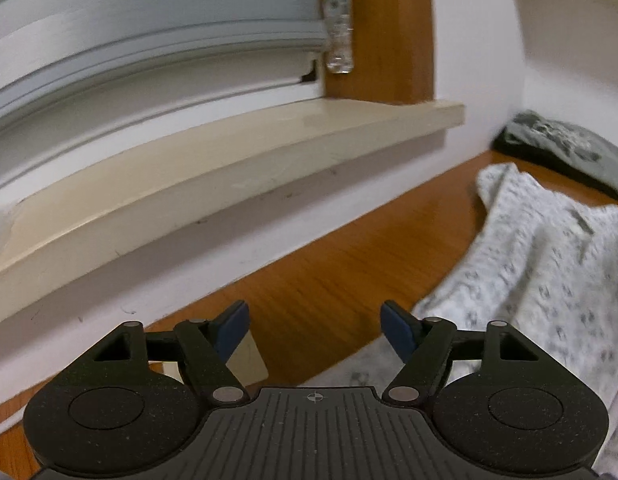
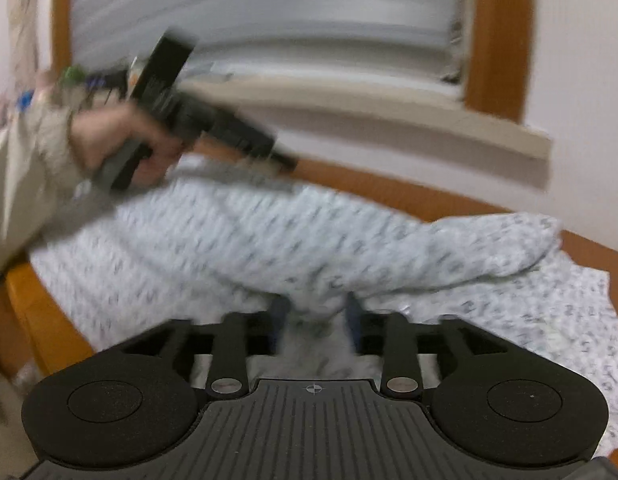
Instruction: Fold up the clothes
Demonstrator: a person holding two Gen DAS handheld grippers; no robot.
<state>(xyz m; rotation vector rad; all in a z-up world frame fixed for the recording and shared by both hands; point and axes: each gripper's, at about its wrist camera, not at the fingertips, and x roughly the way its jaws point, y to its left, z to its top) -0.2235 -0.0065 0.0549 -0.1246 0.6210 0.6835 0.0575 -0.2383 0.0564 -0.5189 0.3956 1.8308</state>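
The white patterned garment (image 2: 293,240) lies spread on the wooden table (image 1: 329,280) below the window sill (image 1: 229,168), and its visible bulk runs as a long rolled or doubled ridge roughly parallel to that sill, from the person's left hand (image 2: 121,144) at one end to a loose rounded end (image 2: 521,240) nearer the window's right-hand frame. The right gripper (image 2: 315,320) sits on the side of the garment away from the sill, and its jaws stand narrow with a bunch of the cloth's near edge between them; the picture is blurred, but the fabric appears pinched there, so I judge it held. The left gripper (image 1: 313,328) is off the cloth: its jaws stand wide with only bare table between them, and the garment lies to its right, with a flap reaching back toward the sill. So the right gripper is the one on the cloth, while the left would have to swing toward its own right, away from the sill's left end, to meet the fabric. A second, dark grey-green garment (image 1: 565,148) lies bunched farther along the table beyond the sill's right end, apart from the white one. Whether the ridge is a fold already laid or cloth merely gathered, these blurred views do not settle.
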